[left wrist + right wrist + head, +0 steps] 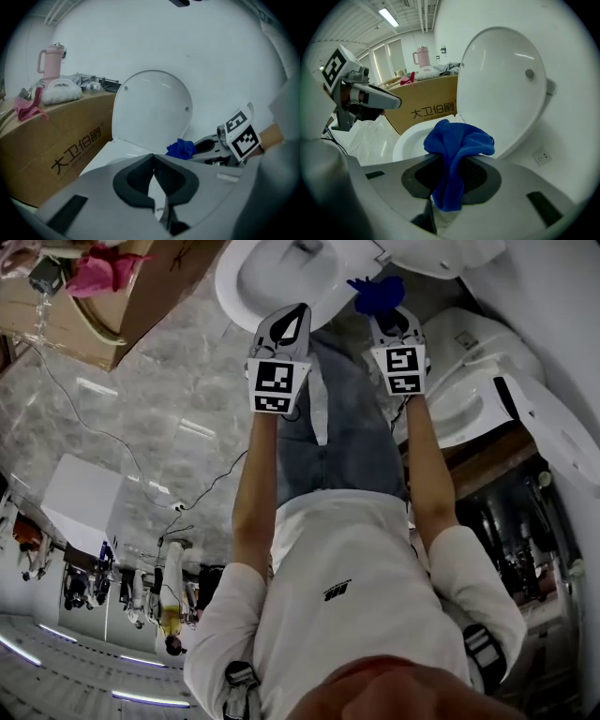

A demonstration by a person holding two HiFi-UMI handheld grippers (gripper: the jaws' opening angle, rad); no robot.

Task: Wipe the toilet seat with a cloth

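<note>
Right gripper (451, 163): jaws clamped on a blue cloth (459, 139). The cloth bunches above the jaw tips and one end hangs down between the pads. In the head view this gripper occupies the upper centre-right of the frame, with the cloth protruding from its tip at the right edge of the toilet seat (232, 289). Contact between cloth and seat cannot be determined.

Left gripper (153, 162): jaws closed tip to tip, nothing between them. In the head view it sits at upper centre, just left of the right gripper, with its tip over the near rim of the seat.

The lid (153, 110) is raised and stands upright against the white wall behind the bowl.

A cardboard box (61, 145) stands just beside the toilet, at the left of the left gripper view (upper left in the head view). On its top lie a pink rag (27, 107) and a pink cup (50, 60).
</note>
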